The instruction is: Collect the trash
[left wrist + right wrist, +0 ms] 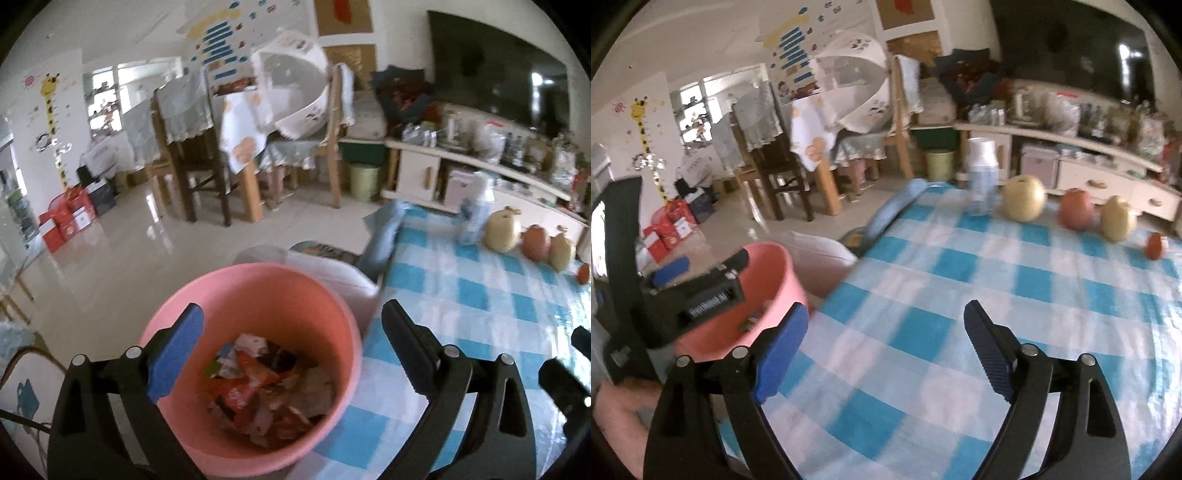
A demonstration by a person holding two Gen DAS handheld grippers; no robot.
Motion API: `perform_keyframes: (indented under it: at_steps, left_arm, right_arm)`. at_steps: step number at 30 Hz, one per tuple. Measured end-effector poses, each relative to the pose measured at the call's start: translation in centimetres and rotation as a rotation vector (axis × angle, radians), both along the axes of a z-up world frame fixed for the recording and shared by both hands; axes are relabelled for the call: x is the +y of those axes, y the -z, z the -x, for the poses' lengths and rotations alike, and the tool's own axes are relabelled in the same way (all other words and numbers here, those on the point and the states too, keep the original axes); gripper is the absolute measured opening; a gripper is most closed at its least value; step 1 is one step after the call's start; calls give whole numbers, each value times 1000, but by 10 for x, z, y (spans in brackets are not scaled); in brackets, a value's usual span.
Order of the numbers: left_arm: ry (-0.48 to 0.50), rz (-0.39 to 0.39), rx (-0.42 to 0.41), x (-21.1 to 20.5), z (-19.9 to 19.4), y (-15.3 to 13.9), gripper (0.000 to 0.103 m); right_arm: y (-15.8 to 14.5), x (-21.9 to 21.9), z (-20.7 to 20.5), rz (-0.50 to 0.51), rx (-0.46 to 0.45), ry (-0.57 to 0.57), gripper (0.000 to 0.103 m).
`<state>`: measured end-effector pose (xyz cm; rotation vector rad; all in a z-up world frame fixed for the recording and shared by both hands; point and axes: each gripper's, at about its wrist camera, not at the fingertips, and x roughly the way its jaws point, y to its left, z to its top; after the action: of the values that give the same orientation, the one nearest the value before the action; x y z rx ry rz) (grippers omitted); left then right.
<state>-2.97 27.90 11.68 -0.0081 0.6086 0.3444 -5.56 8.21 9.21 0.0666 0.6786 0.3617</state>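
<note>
Trash [255,380], a heap of crumpled wrappers in red, orange, white and green, lies at the bottom of a pink bucket [314,321]. In the left wrist view this bucket stands just beside the edge of a table with a blue and white checked cloth [480,314]. The left gripper [291,319] hangs over the bucket with its jaws wide apart and nothing between them. The right gripper [886,321] is above the checked cloth, and its jaws are also spread apart and hold nothing. At the far side of the table stand a white bottle [981,177], two pale yellow fruits [1024,198], one reddish fruit [1075,208] and a small red fruit [1157,245]. A folded blue cloth [892,210] hangs over the far corner.
</note>
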Motion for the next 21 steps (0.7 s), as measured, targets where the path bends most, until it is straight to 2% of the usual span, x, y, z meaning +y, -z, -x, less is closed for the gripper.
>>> perform_keyframes:
  at_steps: [8,15,21]
  left_arm:
    - [94,-41,-35,-54,23,-7,99]
    - [224,-168,-67,-122,55,-10,99]
    - [270,-228,-133,-165,94,-15,99]
  right_arm:
    - [4,-57,48,46,-1,112,86]
    - [7,-105,89,42,14,206,87]
    - [2,-140,126,30,-4,280,87]
